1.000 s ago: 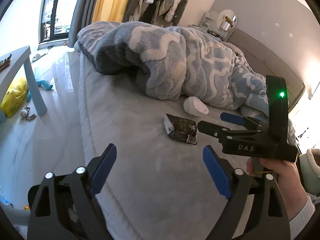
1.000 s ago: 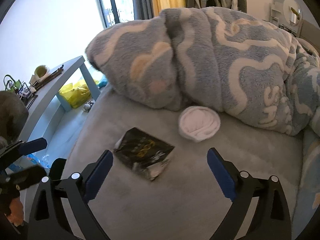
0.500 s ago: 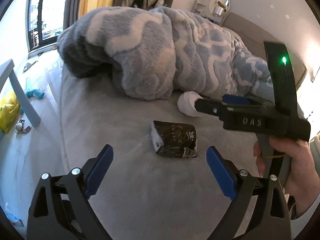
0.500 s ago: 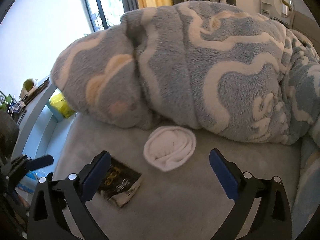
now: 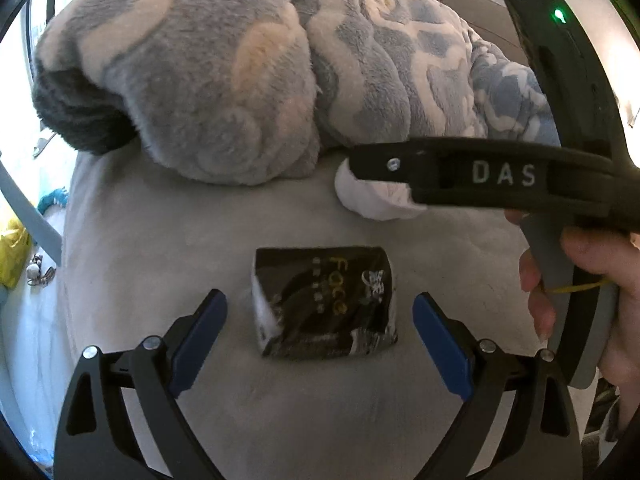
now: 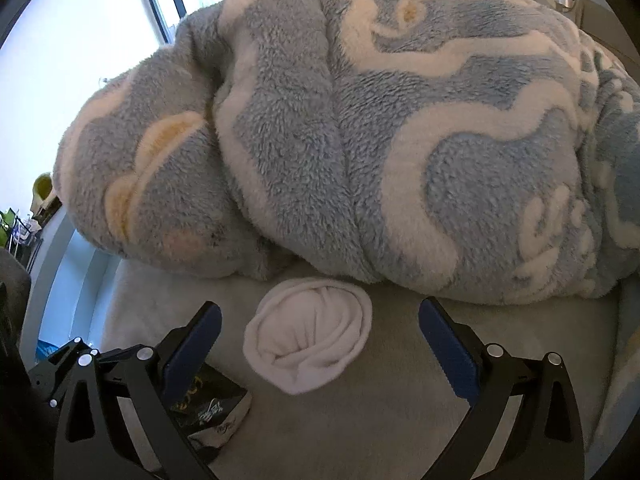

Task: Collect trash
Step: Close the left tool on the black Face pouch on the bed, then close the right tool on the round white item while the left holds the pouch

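We hold both grippers low over the bed (image 5: 132, 216), fingers spread and empty. The left gripper (image 5: 320, 316) frames a black wrapper (image 5: 326, 304) just in front of the blanket (image 5: 224, 80). The right gripper (image 6: 320, 332) frames a white wad (image 6: 308, 338) touching the blanket's edge.

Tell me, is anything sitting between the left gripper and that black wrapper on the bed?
Nothing visible. The black wrapper lies flat on the grey bed cover, framed between the open fingers of the left gripper. The white rolled sock and the right gripper are farther back, beyond it.
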`<action>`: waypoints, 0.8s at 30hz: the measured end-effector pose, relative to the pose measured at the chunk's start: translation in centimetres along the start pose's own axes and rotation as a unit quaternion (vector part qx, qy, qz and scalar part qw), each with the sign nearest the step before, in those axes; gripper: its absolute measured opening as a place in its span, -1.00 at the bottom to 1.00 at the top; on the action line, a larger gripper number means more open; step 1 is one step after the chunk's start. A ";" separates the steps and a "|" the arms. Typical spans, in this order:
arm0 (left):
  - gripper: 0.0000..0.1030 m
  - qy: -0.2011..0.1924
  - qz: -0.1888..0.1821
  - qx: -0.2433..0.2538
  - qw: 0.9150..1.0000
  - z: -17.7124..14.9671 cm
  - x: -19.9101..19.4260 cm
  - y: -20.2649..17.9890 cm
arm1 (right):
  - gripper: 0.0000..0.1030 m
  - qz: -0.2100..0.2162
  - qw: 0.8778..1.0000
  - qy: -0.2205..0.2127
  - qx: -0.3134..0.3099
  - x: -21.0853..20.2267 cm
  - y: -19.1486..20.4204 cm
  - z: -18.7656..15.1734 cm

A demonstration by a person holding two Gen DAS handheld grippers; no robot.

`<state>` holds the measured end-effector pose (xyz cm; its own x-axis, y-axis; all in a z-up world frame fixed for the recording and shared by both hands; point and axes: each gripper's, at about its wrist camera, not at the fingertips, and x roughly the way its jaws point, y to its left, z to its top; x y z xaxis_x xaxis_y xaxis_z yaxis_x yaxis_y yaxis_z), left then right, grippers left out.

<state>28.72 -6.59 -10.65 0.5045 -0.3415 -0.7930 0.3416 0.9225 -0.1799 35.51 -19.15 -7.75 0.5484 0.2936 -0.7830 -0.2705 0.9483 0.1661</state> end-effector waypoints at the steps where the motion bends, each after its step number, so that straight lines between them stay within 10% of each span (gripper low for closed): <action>1: 0.86 0.001 -0.003 -0.003 1.000 0.1 0.2 0.0 | 0.93 -0.003 1.000 0.002 -0.004 0.3 0.0 0.1; 9: 0.73 0.011 0.007 0.017 1.000 0.5 1.9 -0.5 | 0.93 -0.020 0.999 0.031 -0.019 2.8 -1.0 1.2; 24: 0.41 -0.005 0.006 0.007 1.000 0.8 0.8 0.7 | 0.33 -0.016 0.998 0.057 -0.006 5.1 0.2 0.0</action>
<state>29.96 -6.35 -10.95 0.5166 -0.3330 -0.7888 0.3476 0.9235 -0.1622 38.21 -17.50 -11.72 0.4641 0.2472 -0.8506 -0.2635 0.9553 0.1339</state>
